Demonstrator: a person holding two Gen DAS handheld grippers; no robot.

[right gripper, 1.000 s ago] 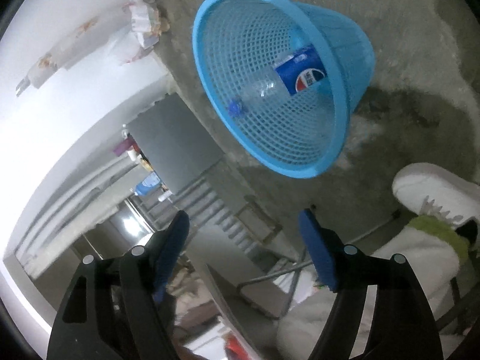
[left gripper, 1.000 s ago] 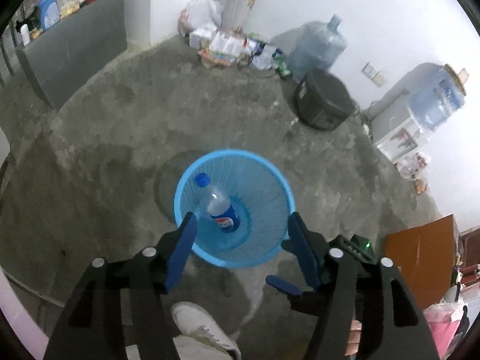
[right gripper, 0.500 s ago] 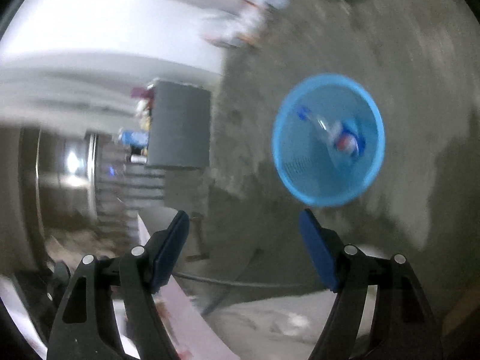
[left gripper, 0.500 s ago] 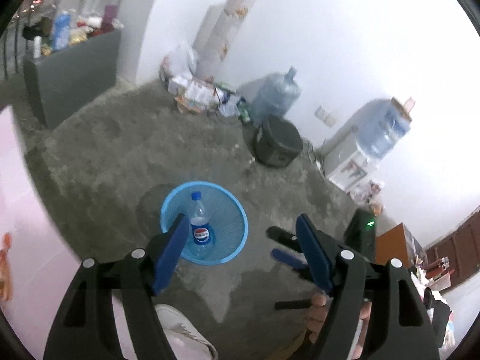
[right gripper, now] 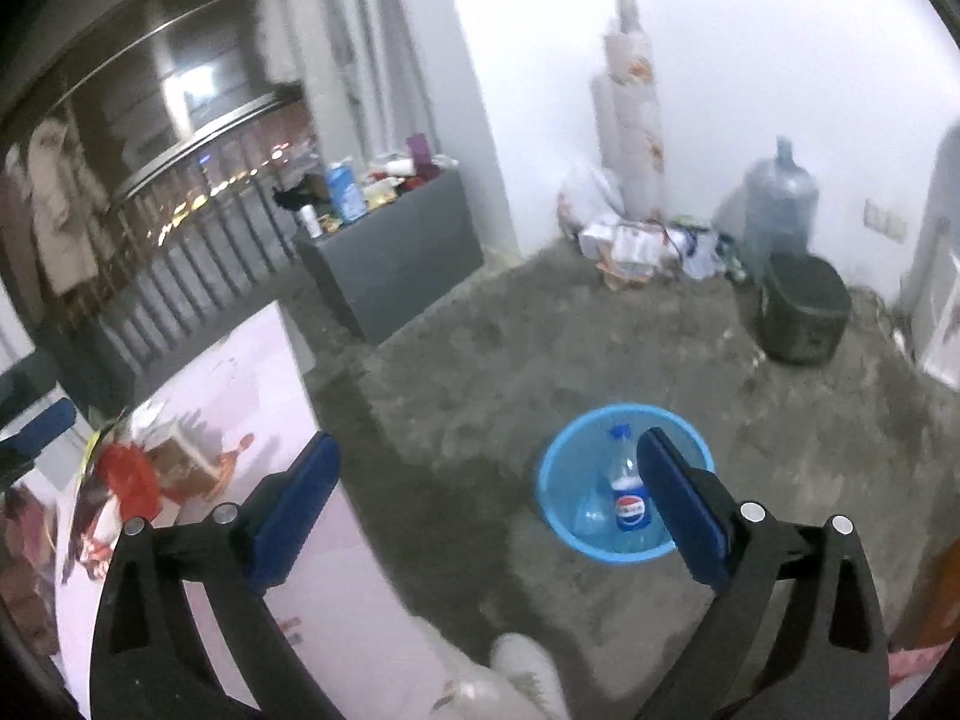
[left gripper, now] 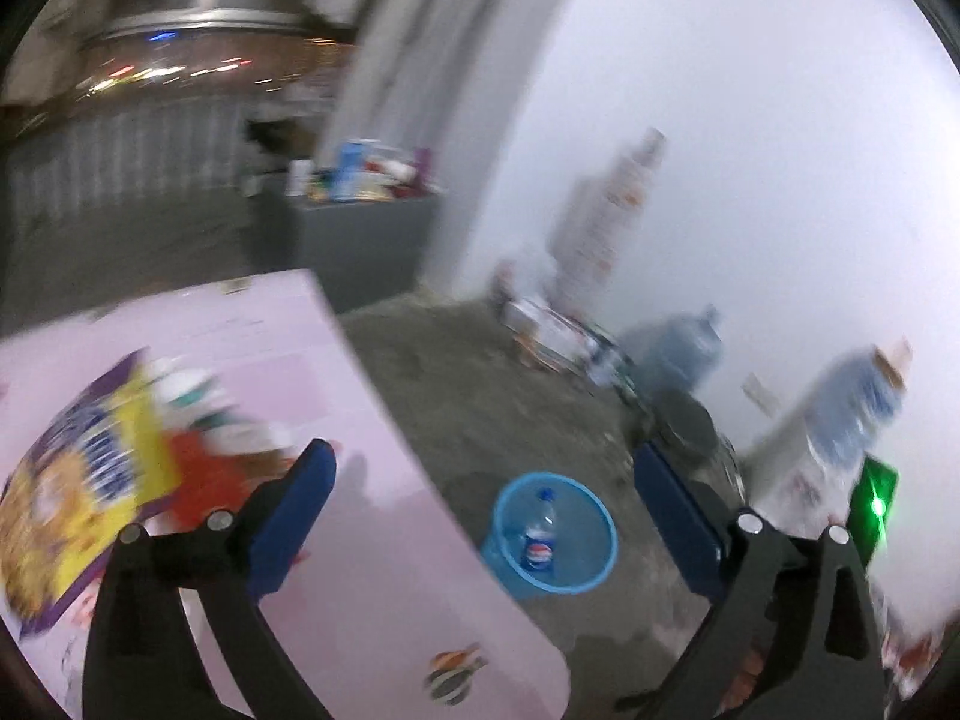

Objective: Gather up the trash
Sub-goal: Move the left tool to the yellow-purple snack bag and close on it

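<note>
A round blue basket (left gripper: 555, 533) (right gripper: 624, 483) stands on the concrete floor with a clear cola bottle (left gripper: 539, 540) (right gripper: 627, 498) upright inside it. My left gripper (left gripper: 483, 480) hangs high above the edge of a pink table (left gripper: 336, 540); its jaws are opening and nothing is between them. My right gripper (right gripper: 489, 468) is also raised well above the floor, jaws opening and empty. On the pink table lie a yellow and purple snack bag (left gripper: 84, 492) and red wrappers (right gripper: 129, 477), blurred.
A grey cabinet (right gripper: 396, 252) with bottles on top stands by a railing. Bags and boxes (right gripper: 636, 240) lie against the white wall beside a large water jug (right gripper: 780, 198) and a dark round pot (right gripper: 804, 306). A white shoe (right gripper: 528, 672) shows below.
Both grippers have risen away from the basket, which now looks small and far. The right wrist rolled upright. Both jaws stand wider. The pink table with wrappers has come into view.
</note>
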